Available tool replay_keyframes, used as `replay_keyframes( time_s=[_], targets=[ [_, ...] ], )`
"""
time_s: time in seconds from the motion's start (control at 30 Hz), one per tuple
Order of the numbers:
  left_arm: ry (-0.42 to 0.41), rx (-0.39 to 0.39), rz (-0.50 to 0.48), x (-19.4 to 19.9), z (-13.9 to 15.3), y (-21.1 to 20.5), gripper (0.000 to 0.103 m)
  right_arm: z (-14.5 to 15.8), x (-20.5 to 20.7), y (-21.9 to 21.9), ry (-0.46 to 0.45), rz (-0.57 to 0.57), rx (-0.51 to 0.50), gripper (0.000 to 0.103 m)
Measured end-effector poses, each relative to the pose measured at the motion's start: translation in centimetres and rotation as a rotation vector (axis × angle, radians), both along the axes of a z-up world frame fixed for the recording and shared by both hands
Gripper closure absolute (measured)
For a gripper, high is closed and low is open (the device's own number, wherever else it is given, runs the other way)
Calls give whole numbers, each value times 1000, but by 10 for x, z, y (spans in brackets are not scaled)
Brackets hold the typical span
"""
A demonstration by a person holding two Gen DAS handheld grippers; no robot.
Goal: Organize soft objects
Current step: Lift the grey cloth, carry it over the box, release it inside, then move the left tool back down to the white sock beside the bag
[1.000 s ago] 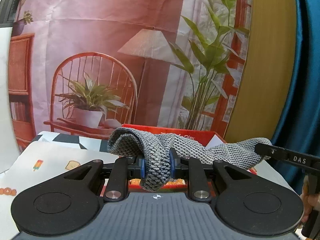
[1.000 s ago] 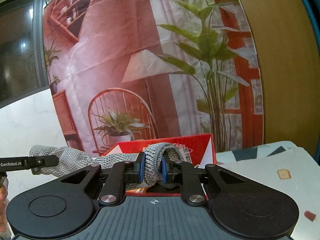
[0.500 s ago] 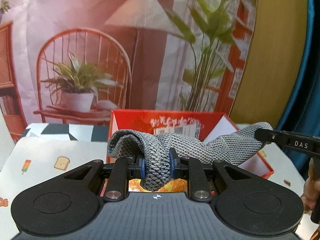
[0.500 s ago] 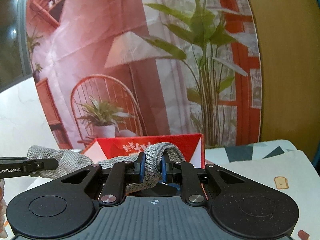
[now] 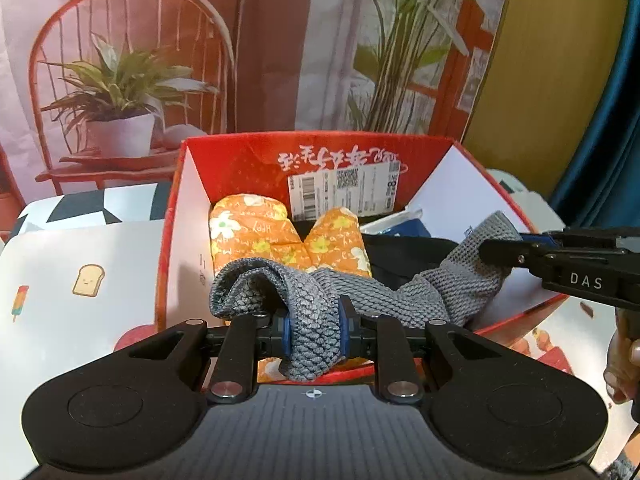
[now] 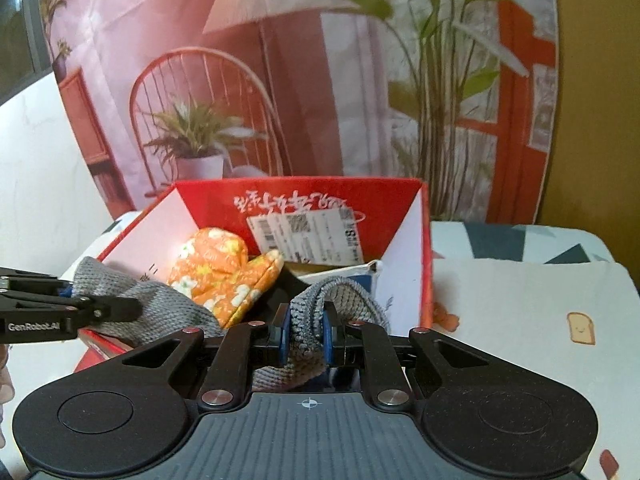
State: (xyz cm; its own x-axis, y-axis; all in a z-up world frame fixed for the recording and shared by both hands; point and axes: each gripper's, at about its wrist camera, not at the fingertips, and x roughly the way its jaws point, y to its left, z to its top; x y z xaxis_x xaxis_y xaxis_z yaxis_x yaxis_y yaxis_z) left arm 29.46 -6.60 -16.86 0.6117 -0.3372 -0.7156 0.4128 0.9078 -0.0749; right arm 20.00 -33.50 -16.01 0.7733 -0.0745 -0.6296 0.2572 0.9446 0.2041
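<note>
- Table under a white cloth printed with toast and ice lollies [image 5: 80, 264], filling the lower left of the left wrist view.
- Open red cardboard box with white inner walls [image 5: 320, 152], centre frame, standing on it.
- Grey knitted cloth [image 5: 380, 292], stretched over the box's near rim between the 2 tongs.
- Orange flowered oven mitt [image 5: 256, 232], lying inside the box.
- Left gripper [image 5: 312, 326], clamped on the cloth's left end.
- Right gripper [image 6: 306, 330], clamped on its other end.
</note>
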Motion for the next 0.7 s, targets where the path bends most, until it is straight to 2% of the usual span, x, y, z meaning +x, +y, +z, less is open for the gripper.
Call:
replay_keyframes(
  time_s=[0.23,0.3,0.5,0.57,0.63,0.7],
  targets=[
    [39,40,-9,10,-13,-11,80,-7,14,1,43,12,-3,89],
    [42,29,-3,12,-16,-11,80,-11,15,0,54,8,-1,89],
    [-16,52,-8,13,-13,-10,76,-16,14,-1,72,-3,-17,89],
    [-43,46,-13,12,-7,-8,65,-14,13,-1,67,-7,-42,87],
    [-70,36,-6,11,0,-5,40,-9,11,0,46,-17,-87,75],
    [-103,14,11,8,8,0,28,-3,7,0,8,-34,-112,71]
  ],
)
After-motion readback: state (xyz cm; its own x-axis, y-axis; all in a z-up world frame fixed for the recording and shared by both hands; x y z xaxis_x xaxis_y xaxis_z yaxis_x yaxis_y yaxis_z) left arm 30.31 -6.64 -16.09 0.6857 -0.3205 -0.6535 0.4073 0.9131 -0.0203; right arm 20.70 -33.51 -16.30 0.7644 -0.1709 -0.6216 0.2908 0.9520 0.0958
